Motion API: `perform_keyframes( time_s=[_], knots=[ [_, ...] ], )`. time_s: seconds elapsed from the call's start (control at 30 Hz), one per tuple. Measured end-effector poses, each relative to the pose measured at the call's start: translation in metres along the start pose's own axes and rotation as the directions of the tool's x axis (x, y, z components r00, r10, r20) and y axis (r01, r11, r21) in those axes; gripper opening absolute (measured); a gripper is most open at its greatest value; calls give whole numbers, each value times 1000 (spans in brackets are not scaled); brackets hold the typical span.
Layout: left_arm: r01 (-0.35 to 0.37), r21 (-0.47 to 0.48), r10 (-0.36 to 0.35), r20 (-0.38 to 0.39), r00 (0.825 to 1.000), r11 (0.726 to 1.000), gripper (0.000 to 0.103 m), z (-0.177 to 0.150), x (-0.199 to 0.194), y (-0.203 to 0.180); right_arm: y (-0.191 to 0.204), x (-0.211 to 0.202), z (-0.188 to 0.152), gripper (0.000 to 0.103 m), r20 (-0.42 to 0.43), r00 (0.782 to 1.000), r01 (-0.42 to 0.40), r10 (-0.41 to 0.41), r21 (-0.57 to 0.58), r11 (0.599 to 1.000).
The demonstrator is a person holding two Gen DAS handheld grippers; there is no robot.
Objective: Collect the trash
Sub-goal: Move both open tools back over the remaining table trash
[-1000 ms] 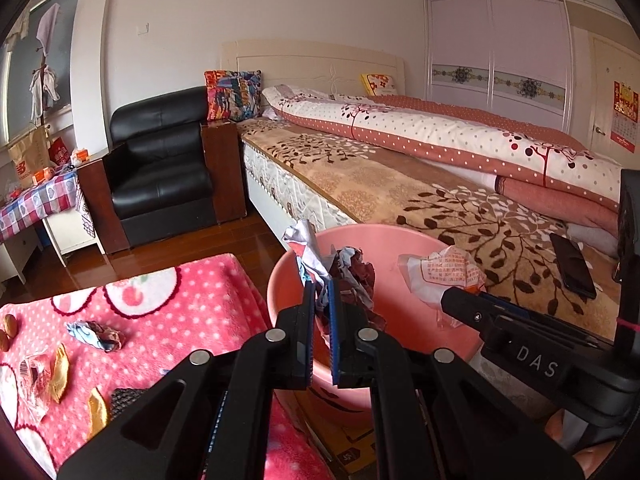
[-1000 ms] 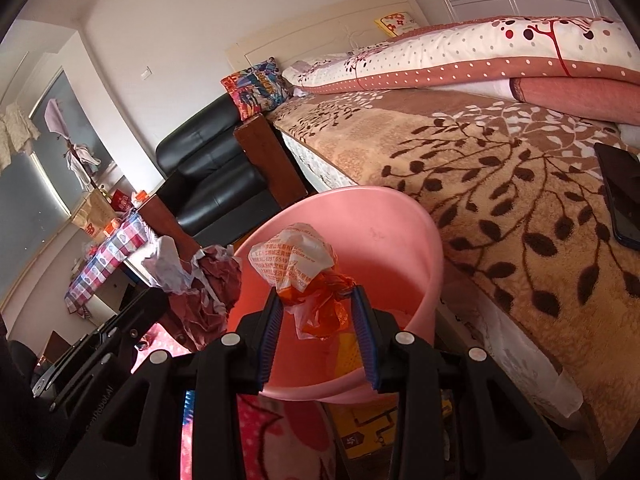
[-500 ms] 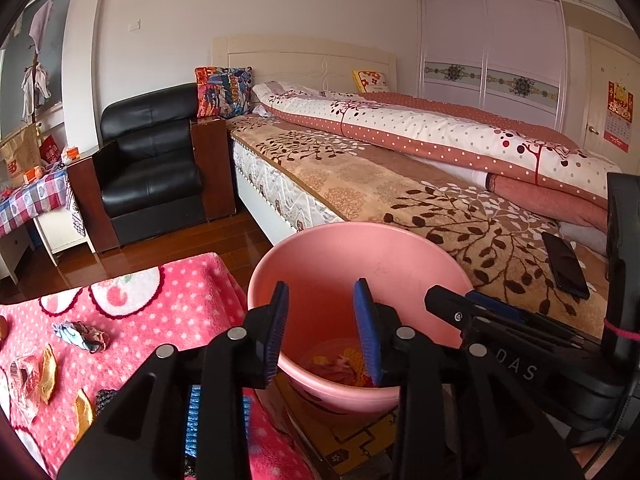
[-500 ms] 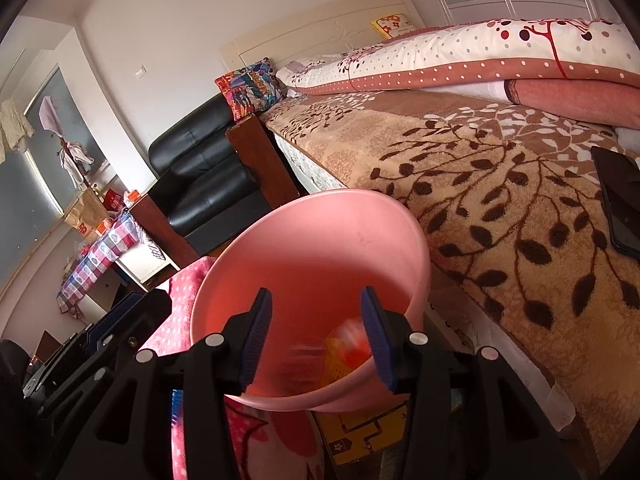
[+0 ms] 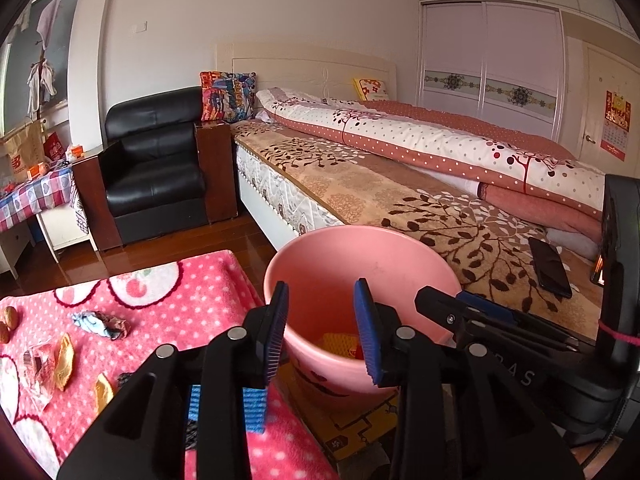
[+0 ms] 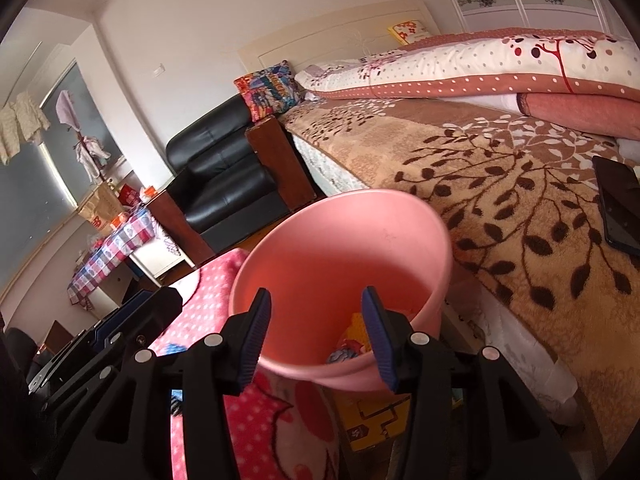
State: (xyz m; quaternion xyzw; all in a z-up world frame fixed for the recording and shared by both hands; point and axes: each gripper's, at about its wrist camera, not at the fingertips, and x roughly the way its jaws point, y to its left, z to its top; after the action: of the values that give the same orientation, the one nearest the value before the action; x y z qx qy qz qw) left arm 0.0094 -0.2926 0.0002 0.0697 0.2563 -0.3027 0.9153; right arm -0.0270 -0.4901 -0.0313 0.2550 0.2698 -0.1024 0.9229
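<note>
Both jaws gape empty over pink bucket [image 5: 362, 264]; lift left gripper [image 5: 320, 334] clear, then fetch crumpled wrapper [image 5: 100, 322] from surface [image 5: 192, 296].

Black plastic grippers [image 5: 321, 330], blue ribbed pads [image 5: 276, 332], silver screws, seemingly "DAS" lettering.

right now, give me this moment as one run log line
left gripper: jaws open, empty | right gripper: jaws open, empty | pink bin: holds wrappers | pink cloth: wrappers left
</note>
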Motion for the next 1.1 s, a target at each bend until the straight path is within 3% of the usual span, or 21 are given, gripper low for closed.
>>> perform_keyframes(
  time_s=[0.27,0.47,0.7,1.1],
  knots=[
    [-59,-8,59,3,998,998,34,-18,-38,22,33,-20,-23,47,-29,998,-53,51,-37,998],
    [-155,-44,157,45,987,987,34,-35,-71,51,66,-31,-60,47,-61,993,-109,104,-85,990],
    [-226,-114,231,34,972,968,34,-61,-104,80,103,-43,-99,47,-113,981,-173,159,-131,976],
    [-243,-178,251,20,968,953,34,-92,-144,91,133,-75,-130,47,-123,979,-184,160,-219,958]
  ],
)
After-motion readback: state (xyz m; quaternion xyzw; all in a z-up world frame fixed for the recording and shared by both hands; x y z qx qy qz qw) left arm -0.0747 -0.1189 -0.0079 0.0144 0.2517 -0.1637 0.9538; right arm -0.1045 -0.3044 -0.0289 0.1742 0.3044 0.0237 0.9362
